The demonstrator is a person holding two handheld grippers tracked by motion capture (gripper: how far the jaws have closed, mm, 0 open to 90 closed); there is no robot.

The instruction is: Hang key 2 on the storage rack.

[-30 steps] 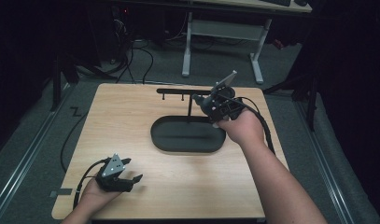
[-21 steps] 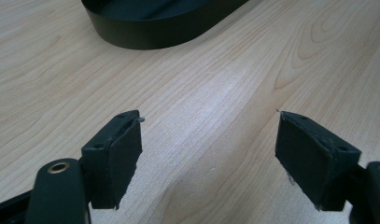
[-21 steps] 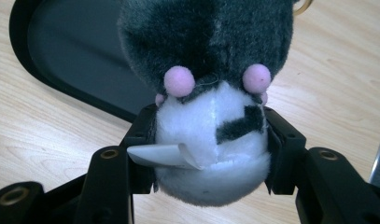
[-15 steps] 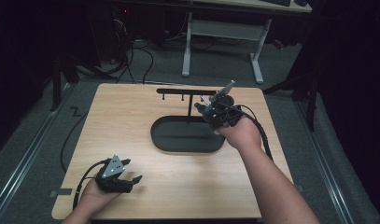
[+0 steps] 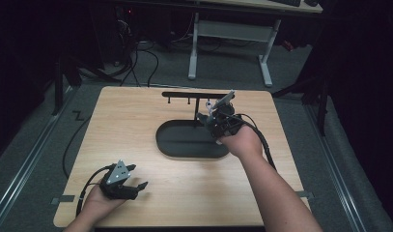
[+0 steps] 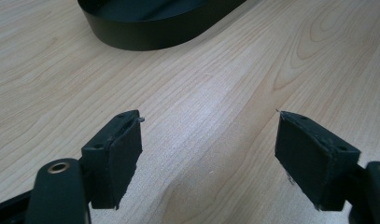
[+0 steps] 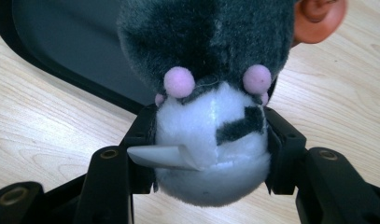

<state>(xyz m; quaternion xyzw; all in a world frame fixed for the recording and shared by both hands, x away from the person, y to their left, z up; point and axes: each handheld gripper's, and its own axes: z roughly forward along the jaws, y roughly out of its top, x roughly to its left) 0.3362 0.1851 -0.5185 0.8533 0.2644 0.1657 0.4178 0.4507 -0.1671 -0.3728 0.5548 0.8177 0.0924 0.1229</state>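
Observation:
My right gripper (image 7: 211,137) is shut on a plush toy (image 7: 211,116) with a white belly, dark grey fur, two pink pompoms and an orange part at the top right. Its pads press the toy's white body from both sides. From above, the right gripper (image 5: 209,117) hangs over the right end of the black oval tray (image 5: 184,151), whose rim (image 7: 85,86) lies behind the toy. My left gripper (image 5: 135,186) rests low near the table's front left corner, jaws open and empty over bare wood (image 6: 208,154). The tray wall (image 6: 145,39) lies ahead of it.
A thin black rack with small hooks (image 5: 194,95) stands just behind the tray. The wooden table (image 5: 126,125) has bare wood left of the tray. A white desk frame (image 5: 228,34) and cables (image 5: 136,63) are on the floor beyond.
My right hand has come down with the plush toy and toward the person, over the tray's right end. The left gripper has stayed put.

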